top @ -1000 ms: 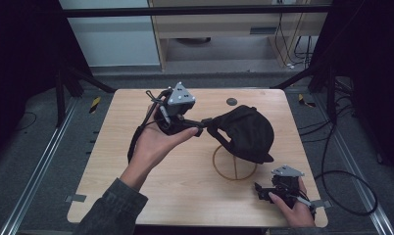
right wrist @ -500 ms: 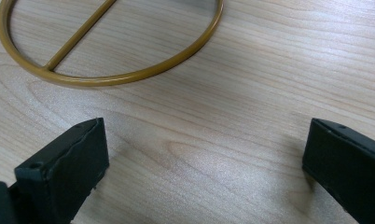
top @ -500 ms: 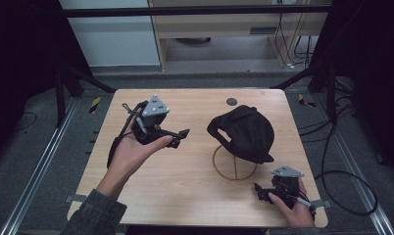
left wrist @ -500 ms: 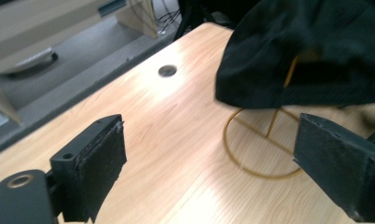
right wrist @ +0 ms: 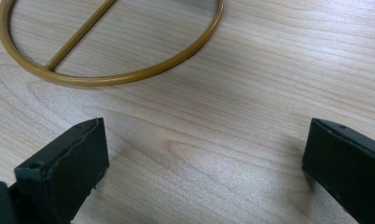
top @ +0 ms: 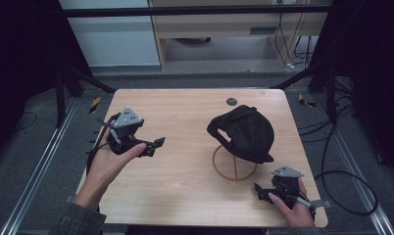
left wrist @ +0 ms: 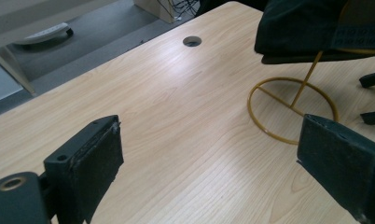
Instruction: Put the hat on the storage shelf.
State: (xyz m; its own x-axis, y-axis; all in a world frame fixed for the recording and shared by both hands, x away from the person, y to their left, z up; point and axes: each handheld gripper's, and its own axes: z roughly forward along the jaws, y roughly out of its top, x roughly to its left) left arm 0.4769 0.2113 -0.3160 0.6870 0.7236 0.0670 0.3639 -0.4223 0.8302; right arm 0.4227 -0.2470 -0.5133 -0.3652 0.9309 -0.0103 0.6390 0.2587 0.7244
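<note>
The black fabric cap [top: 244, 132] is found seated on the gold wire stand [top: 234, 164] with a round ring base, right of centre on the light wooden table [top: 185, 196]. A second earlier the cap's near edge was being gripped by the left gripper [top: 153, 146]; that hold has since been let go, and the gripper has been drawn away to the left side of the table and lowered. Its jaws have just been opening and are now spread wide, with nothing between them, as confirmed in the left gripper view, where bare tabletop is seen between the two black pads [left wrist: 94, 163]. From this it is judged that the hanging of the cap is done, or very nearly so, and that the left hand is being retired.

The cap is now placed well apart from the left gripper, up and to the right in its own view [left wrist: 311, 25], above the stand's ring [left wrist: 293, 109]. The right gripper [top: 263, 192] is held at the near right corner, just beside the ring base, its jaws also parted and empty [right wrist: 199, 154].
</note>
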